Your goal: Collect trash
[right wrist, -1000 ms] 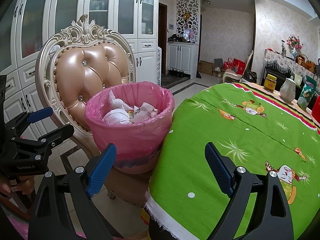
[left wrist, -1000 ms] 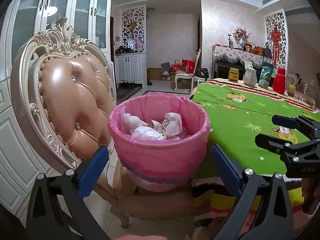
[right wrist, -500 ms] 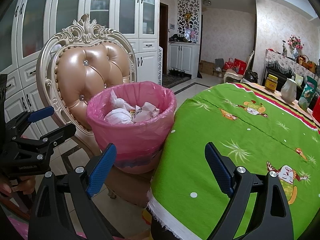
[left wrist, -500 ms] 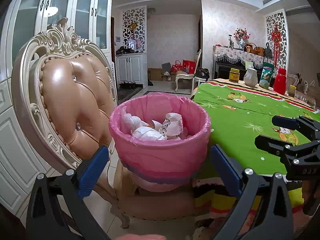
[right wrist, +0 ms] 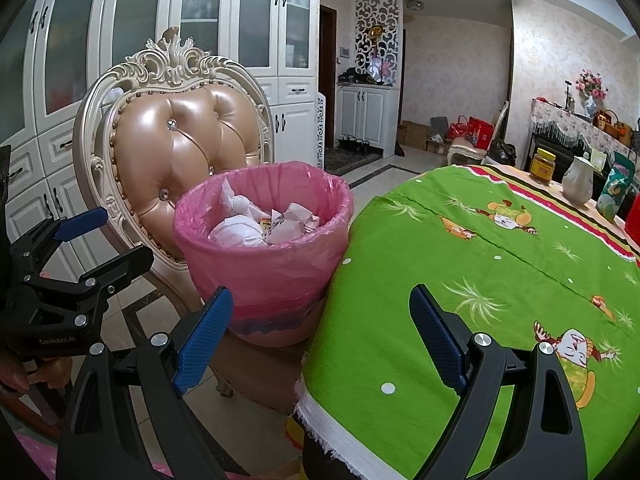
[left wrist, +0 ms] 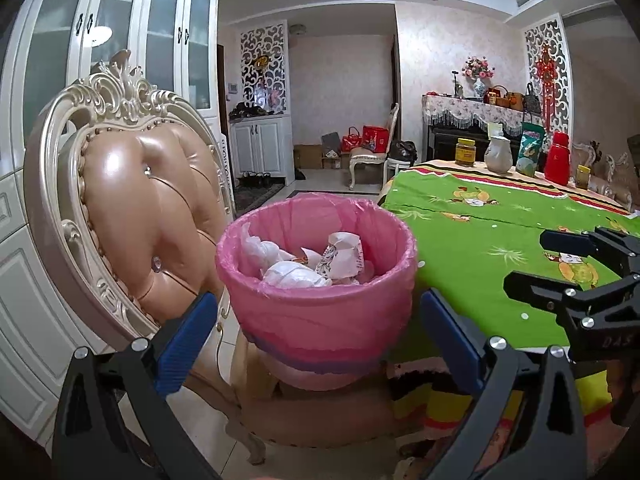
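Observation:
A bin lined with a pink bag (left wrist: 320, 300) (right wrist: 268, 256) stands on the seat of an ornate chair, beside the table. Crumpled white paper and wrappers (left wrist: 312, 264) (right wrist: 256, 228) lie inside it. My left gripper (left wrist: 320, 332) is open just in front of the bin, its blue pads either side of the bin's lower wall, with nothing held. My right gripper (right wrist: 320, 324) is open too, over the table's near edge, empty. Each gripper also shows in the other's view: the right gripper (left wrist: 560, 264) at the right edge, the left gripper (right wrist: 92, 236) at the left edge.
The tufted leather chair (left wrist: 132, 208) (right wrist: 176, 148) backs onto white cabinets (right wrist: 208, 40). A green cartoon tablecloth (right wrist: 480, 272) (left wrist: 500, 240) covers the table. At its far end stand a jar (left wrist: 466, 152), a white jug (left wrist: 498, 154), a bag and a red flask (left wrist: 558, 158).
Both views have shifted slightly: the bin and chair sit a little further right in each frame. Both grippers stay open and empty.

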A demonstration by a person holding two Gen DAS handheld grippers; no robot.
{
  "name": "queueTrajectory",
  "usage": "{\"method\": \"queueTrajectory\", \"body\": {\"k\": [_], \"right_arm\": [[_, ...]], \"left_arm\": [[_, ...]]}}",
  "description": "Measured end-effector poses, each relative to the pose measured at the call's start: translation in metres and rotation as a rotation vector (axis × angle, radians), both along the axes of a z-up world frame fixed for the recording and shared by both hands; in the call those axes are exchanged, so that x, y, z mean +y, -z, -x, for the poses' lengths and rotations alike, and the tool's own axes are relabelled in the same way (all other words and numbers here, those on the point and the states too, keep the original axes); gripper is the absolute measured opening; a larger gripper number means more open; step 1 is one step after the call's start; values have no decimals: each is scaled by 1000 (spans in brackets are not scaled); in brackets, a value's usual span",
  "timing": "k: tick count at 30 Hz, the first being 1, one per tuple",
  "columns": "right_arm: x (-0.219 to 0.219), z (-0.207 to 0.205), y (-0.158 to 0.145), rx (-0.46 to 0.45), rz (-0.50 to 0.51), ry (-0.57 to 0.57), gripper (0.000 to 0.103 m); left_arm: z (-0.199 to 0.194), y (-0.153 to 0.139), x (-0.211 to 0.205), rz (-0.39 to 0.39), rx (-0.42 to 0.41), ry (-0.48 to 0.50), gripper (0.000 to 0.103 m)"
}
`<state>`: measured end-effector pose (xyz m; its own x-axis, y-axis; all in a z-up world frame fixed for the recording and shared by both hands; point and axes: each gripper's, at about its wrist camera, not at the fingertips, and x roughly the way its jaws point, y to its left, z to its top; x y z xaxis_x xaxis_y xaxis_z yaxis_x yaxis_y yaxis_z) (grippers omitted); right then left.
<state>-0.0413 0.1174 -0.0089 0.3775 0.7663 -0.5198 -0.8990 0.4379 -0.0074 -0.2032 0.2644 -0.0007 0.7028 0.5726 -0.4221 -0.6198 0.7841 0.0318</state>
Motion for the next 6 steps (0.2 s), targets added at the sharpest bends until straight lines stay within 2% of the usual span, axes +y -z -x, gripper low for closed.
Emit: {"method": "queueTrajectory", "body": {"k": [6], "right_arm": [[-9, -2, -3, -8, -5, 8, 85]], "left_arm": [[-5, 1, -1, 9, 7, 3, 98]]}}
